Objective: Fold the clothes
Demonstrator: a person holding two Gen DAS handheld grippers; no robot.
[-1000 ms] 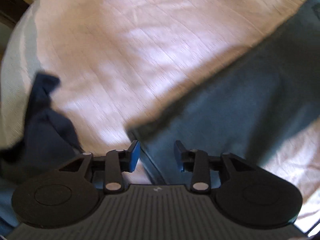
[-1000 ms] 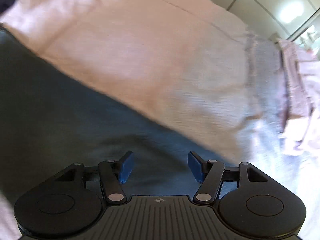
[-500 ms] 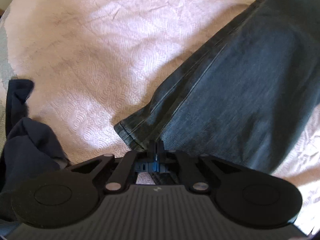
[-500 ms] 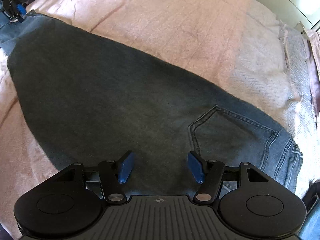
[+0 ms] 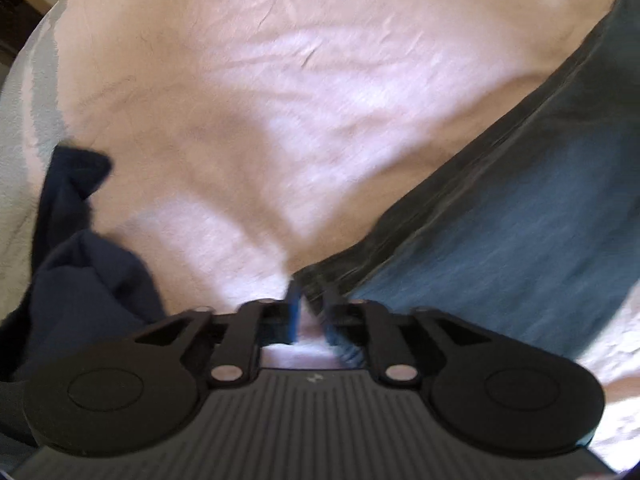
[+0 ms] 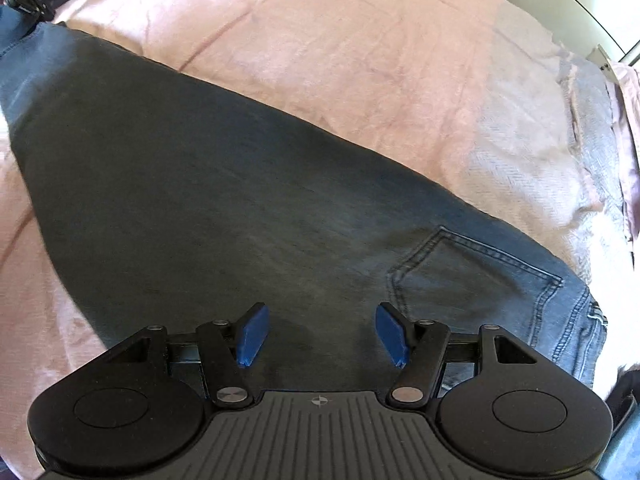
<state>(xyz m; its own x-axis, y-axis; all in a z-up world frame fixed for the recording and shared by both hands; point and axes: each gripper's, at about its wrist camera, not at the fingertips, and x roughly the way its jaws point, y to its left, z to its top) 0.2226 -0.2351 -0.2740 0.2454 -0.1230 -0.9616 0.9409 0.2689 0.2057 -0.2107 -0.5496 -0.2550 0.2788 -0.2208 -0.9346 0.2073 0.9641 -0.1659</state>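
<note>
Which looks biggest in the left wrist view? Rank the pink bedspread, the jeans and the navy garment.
1. pink bedspread, filling most of the frame
2. jeans, cut off at the right edge
3. navy garment, bunched at the left edge, partly hidden, so its true size is unsure

— How many garments can you count?
— Two: one pair of jeans point(image 6: 224, 200) spread flat, and one dark navy garment point(image 5: 80, 264) bunched in a heap.
— Pockets on the jeans?
— One stitched back pocket point(image 6: 472, 276) shows.
— And the covers on the bed?
— One pink bedspread point(image 6: 340, 52) and one grey woven blanket point(image 6: 532, 152).
— Hand-held grippers?
— Two: the left hand-held gripper point(image 5: 310, 312) and the right hand-held gripper point(image 6: 320, 332), two fingers each.
</note>
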